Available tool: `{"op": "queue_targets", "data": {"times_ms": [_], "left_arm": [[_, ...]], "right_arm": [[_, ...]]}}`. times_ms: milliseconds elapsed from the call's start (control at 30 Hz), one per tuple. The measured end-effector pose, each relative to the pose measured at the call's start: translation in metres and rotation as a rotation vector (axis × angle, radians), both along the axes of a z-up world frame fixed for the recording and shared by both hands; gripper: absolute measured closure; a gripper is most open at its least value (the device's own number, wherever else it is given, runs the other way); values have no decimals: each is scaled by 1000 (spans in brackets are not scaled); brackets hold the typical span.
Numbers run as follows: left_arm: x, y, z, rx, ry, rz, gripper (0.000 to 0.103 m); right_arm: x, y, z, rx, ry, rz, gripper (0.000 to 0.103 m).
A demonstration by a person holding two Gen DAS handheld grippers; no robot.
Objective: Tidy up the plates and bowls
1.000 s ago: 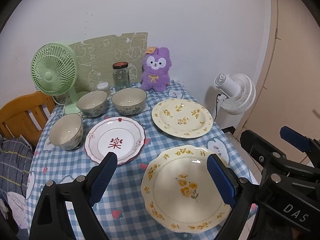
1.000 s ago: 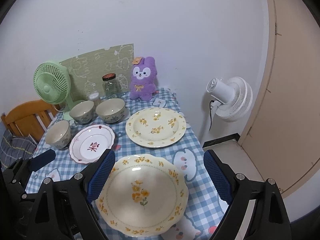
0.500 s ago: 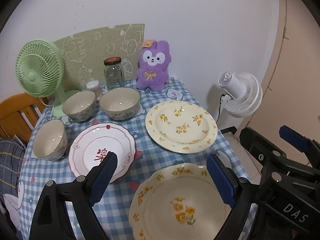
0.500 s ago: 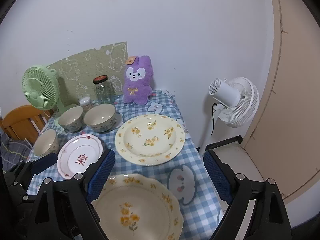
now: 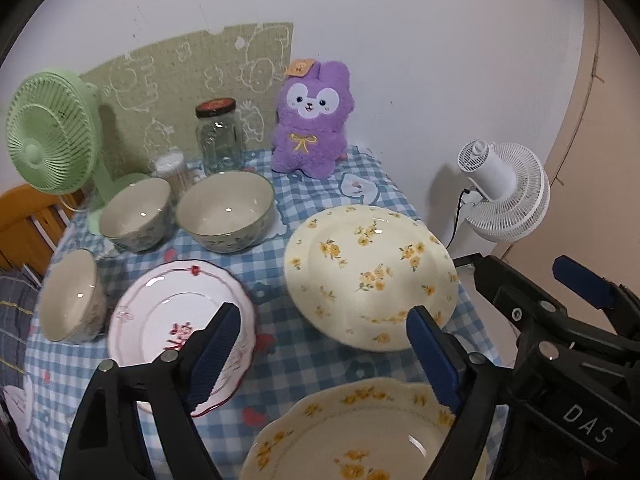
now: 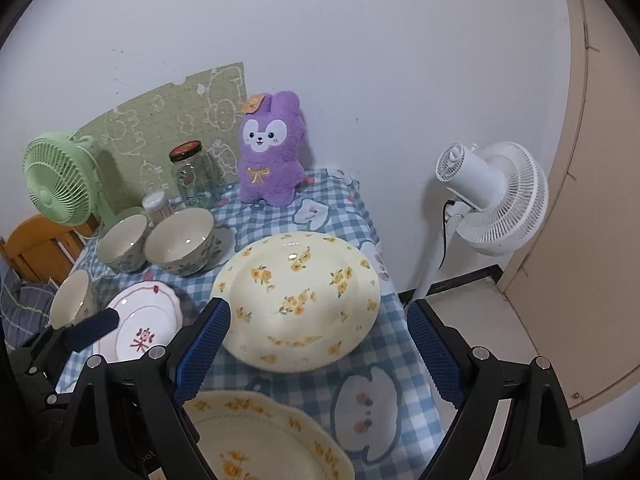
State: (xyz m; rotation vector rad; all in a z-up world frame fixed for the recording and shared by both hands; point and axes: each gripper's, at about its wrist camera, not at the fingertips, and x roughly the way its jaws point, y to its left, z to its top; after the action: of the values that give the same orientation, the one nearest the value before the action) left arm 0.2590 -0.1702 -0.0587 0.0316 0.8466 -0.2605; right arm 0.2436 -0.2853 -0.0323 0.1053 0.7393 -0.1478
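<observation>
A small counter (image 5: 304,364) under a blue-and-white checked cloth stands against a white wall, crowded with dishes. The left tool (image 5: 324,356) hangs with its blue-padded jaws apart; they have just been narrowing a little, with nothing between them but cloth and plate rims below. The right tool (image 6: 320,344) hangs to its right, jaws wide and empty. A round yellow-flowered plate (image 5: 372,276) lies on the right half of the counter, its right rim close to the counter's edge. A scalloped yellow-flowered plate (image 5: 360,432) lies nearest, partly cut off by the view. A red-trimmed white plate (image 5: 168,312) sits to the left, just beside a small bowl (image 5: 70,296) at the left edge. Two more bowls, a medium bowl (image 5: 136,214) and a large bowl (image 5: 226,210), stand side by side further back. Bare cloth shows in narrow strips between the plates. Along the far wall stand a green fan (image 5: 52,136), a glass jar (image 5: 218,136) and a purple plush toy (image 5: 312,120). A white floor fan (image 6: 492,200) stands right of the counter, beside a beige door (image 6: 592,208).
</observation>
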Motion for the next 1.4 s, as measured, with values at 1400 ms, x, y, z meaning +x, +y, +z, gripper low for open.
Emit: {"op": "queue_targets", "data": {"times_ms": [1400], "left_arm": [[106,-36,-107,159,215,136,23]], "right_arm": [[117,-57,-118,48,168,97,11]]}}
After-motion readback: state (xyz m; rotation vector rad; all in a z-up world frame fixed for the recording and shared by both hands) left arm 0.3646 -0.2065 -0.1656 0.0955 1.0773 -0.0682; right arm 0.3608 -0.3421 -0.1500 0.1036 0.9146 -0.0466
